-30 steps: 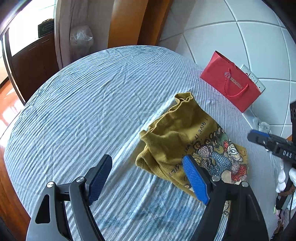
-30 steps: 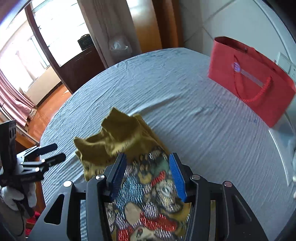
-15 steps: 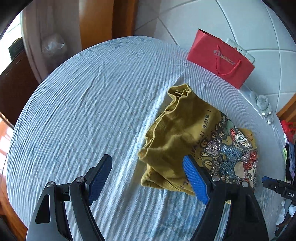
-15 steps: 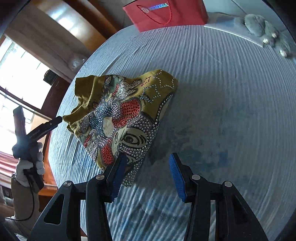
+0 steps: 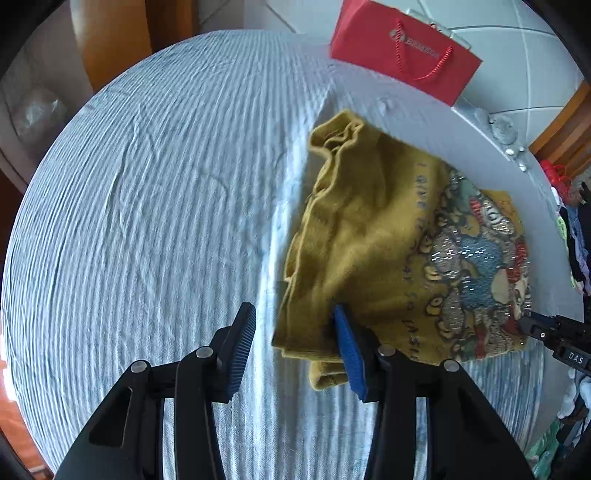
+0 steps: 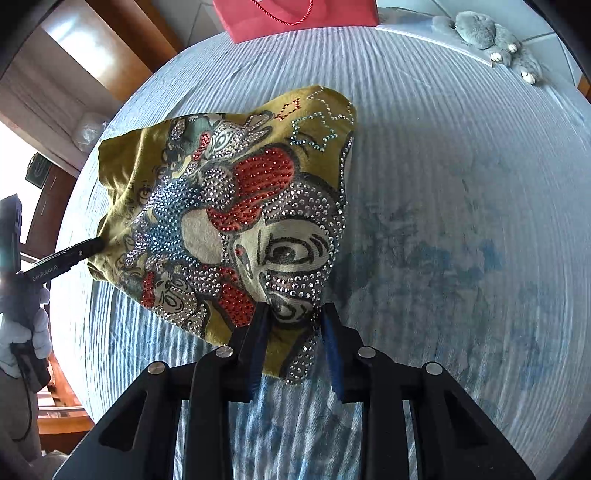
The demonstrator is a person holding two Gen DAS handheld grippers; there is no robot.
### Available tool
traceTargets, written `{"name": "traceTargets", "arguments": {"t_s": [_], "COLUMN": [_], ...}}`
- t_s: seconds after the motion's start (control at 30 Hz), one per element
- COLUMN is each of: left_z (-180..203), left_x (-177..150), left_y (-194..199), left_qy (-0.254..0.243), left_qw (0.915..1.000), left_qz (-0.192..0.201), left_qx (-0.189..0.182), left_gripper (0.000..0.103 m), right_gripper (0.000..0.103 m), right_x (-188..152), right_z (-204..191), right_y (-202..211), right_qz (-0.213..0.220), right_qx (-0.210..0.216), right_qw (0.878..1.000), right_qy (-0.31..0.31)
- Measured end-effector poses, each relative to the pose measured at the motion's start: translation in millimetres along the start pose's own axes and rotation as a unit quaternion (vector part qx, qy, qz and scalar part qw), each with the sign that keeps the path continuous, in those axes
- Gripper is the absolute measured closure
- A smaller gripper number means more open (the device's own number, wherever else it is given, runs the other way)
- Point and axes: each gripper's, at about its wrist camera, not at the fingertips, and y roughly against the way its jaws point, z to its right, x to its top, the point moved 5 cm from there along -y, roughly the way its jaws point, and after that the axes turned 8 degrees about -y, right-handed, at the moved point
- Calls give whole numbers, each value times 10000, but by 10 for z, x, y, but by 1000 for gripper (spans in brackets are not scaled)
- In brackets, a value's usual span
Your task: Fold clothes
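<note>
Both tongs closing over mustard shirt (image 6: pixel 229 206) corners.

A crumpled mustard-yellow knit top (image 5: pixel 373 236) (image 6: pixel 207 206) with a rhinestone cartoon print lies bunched on the blue-striped bedsheet (image 5: pixel 155 192) — rumpled, not yet folded.

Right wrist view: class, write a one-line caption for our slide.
Right gripper closing over the near corner of a mustard T-shirt with a rhinestone cartoon print, on a striped bedsheet.

red bag (image 6: pixel 295 14) cut off at top edge, garment (image 5: pixel 369 236) motion-blurred, lettering unreadable
</note>
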Motion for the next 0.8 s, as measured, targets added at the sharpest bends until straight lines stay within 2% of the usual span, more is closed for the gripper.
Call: {"name": "traceTargets", "arguments": {"t_s": [0.03, 0.07, 0.13, 0.27, 0.3, 0.33, 0.4, 0.43, 0.5, 0.57, 0.63, 0.7, 0.8], "left_z": [53, 90, 164, 200, 176, 152, 85, 47, 10, -44, -112, -163, -142], "left_x": [83, 195, 419, 776, 806, 836, 881, 898, 914, 939, 971, 987, 986], "left_y": [100, 166, 284, -3, -80, -156, -274, -319, -387, -472, -553, -626, -662], "left_qy": [-111, -159, -256, -501, -522, -544, -528, -498, -457, -409, -334, -300, -442], "left_qw": [9998, 9993, 9975, 9971, 9973, 9974, 9978, 9981, 9984, 9989, 9993, 9994, 9987], "left_qz": [155, 315, 615, 564, 518, 472, 396, 365, 315, 203, 135, 77, 50], "left_qx": [-103, -154, -247, -32, -8, 17, 7, -20, -80, -76, 76, 149, 248], "left_gripper": [52, 38, 26, 26, 26, 26, 27, 27, 46, 83, 88, 89, 89], "right_gripper": [75, 75, 75, 74, 70, 61, 50, 50, 50, 54, 79, 87, 90], "right_x": [13, 52, 195, 591, 664, 728, 873, 940, 1055, 1124, 1161, 1179, 1204], "right_z": [-15, -21, 14, 139, 187, 237, 277, 306, 355, 310, 225, 147, 232], "right_y": [70, 168, 339, 418, 396, 373, 271, 224, 116, -56, -196, -300, -304], "right_qz": [80, 221, 536, 781, 785, 778, 736, 709, 628, 439, 295, 227, 315], "right_qx": [112, 279, 529, 644, 681, 687, 709, 769, 891, 885, 676, 305, 412], "right_qw": [9999, 9994, 9970, 9938, 9930, 9924, 9914, 9904, 9886, 9902, 9943, 9981, 9954], "right_qy": [7, -29, -184, -453, -557, -660, -819, -901, -1036, -982, -773, -485, -806]}}
